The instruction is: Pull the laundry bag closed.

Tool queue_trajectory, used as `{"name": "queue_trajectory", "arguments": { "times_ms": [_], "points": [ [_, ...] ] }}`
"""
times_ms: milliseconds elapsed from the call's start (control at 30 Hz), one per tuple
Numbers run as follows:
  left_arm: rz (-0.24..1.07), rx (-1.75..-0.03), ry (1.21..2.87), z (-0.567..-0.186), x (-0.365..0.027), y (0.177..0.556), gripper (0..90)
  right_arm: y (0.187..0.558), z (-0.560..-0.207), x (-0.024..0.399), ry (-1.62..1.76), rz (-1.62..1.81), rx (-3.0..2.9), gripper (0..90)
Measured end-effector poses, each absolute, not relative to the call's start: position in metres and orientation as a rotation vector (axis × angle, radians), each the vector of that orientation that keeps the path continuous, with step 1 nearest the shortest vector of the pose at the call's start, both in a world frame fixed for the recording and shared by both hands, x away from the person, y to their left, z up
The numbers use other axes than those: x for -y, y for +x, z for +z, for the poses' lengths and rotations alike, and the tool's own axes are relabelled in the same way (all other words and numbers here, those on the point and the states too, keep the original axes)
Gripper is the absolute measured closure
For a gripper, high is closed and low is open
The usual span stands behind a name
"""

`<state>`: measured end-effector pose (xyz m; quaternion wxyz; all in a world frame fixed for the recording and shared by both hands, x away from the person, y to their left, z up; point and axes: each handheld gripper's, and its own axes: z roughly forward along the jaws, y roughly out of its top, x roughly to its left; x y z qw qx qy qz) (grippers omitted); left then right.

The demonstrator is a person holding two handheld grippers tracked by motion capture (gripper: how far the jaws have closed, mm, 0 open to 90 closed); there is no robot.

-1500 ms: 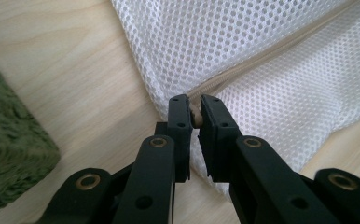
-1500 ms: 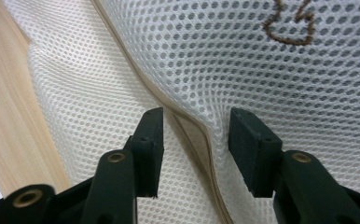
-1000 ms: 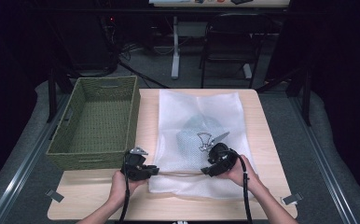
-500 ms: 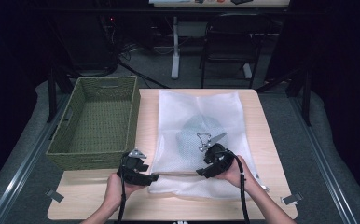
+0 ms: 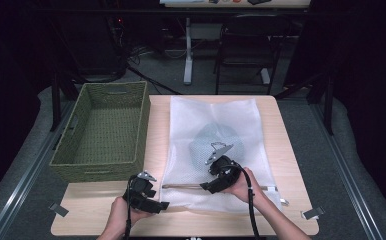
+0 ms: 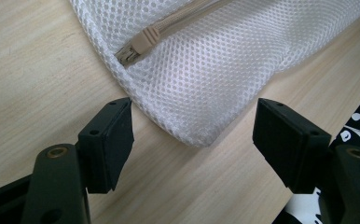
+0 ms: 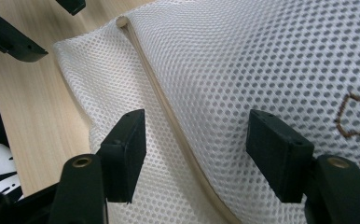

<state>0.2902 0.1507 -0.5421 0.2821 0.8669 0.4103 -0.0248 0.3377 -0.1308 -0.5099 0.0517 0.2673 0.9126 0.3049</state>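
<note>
Two grippers stood open over the near edge of the white mesh laundry bag (image 5: 216, 130), and neither had hold of anything. Going from the left: the green woven basket (image 5: 103, 132) sat empty at the table's left side, just beside the bag and untouched. Your left gripper (image 5: 153, 200) hung at the bag's near left corner; its jaws had just been opening and stood wide, with the rounded corner of mesh lying between them on the pale wooden table (image 5: 158, 125) but not pressed by either pad. In the left gripper view the beige zipper pull (image 6: 136, 46) lay at that corner end of the track. The zipper (image 5: 181, 186) ran along the bag's near edge toward your right gripper (image 5: 208, 186), whose jaws had also just been opening; they stood apart above the mesh with the zipper line (image 7: 169, 116) passing between them, gripping nothing. A dark grey garment (image 5: 216, 145) showed through the mesh at the bag's middle, so the loading looked done. The zipper seemed closed along the stretch I could see, though its far right end was too small to judge. What I judged left for you: lifting the filled bag and setting it in the basket
</note>
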Motion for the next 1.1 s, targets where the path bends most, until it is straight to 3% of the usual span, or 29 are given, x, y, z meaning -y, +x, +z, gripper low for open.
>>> {"name": "queue_trajectory", "arguments": {
  "times_ms": [367, 433, 533, 667, 767, 900, 1100],
  "points": [
    [-0.017, -1.047, 2.402, -0.547, -0.143, 0.291, 46.9, 0.330, -0.509, 0.109, 0.751, 0.939, -2.768, 38.4],
    [-0.032, -1.026, 2.414, -0.548, -0.141, 0.292, 48.1, 0.331, -0.511, 0.104, 0.753, 0.942, -2.767, 38.4],
    [-0.072, -1.019, 2.401, -0.549, -0.139, 0.290, 42.8, 0.331, -0.514, 0.098, 0.730, 0.929, -2.774, 38.8],
    [-0.018, -1.036, 2.399, -0.549, -0.139, 0.290, 41.7, 0.333, -0.513, 0.093, 0.716, 0.931, -2.765, 39.9],
    [0.002, -1.030, 2.408, -0.550, -0.140, 0.292, 47.8, 0.334, -0.512, 0.092, 0.708, 0.932, -2.757, 40.1],
    [0.001, -1.043, 2.396, -0.554, -0.143, 0.292, 63.1, 0.337, -0.512, 0.090, 0.692, 0.918, -2.743, 41.6],
    [-0.013, -1.043, 2.381, -0.556, -0.145, 0.295, 76.1, 0.338, -0.517, 0.072, 0.612, 0.903, -2.748, 45.7]
  ]
}}
